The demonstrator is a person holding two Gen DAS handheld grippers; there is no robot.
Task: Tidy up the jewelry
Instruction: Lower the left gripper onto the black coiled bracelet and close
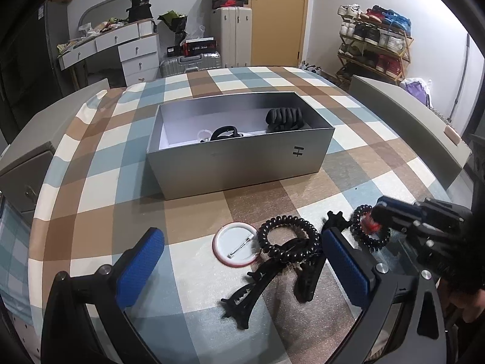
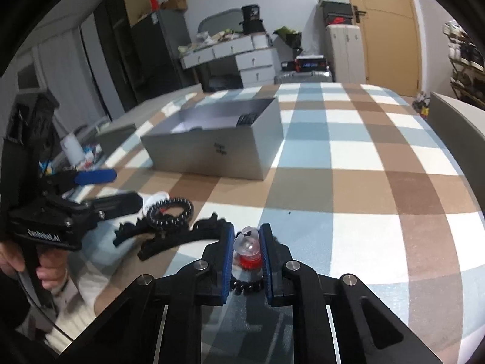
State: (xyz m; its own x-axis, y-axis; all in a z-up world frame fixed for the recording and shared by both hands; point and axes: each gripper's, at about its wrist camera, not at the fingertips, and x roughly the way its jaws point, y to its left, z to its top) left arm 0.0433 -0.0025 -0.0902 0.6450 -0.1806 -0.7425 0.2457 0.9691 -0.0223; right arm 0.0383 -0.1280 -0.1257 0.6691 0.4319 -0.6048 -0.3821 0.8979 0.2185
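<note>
several black pieces already lay in the open grey cardboard box (image 1: 242, 163); the right tool (image 2: 248, 250) was clenched on a black coil hair tie with a red charm (image 2: 249, 261), the left tool (image 1: 242, 261) released, and a round white pin badge (image 1: 235, 244) and black claw clips (image 1: 257, 285) remained on the checked surface (image 1: 197, 212).

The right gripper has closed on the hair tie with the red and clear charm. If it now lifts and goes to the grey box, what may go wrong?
The right gripper pinches mainly the charm, so the coil hair tie hangs below and might slip or swing. It lies very near the black hair claw, which could be dragged along. The open left gripper stands over that pile and may get in the way. The grey box has a tall wall that the dangling coil could hit.
</note>
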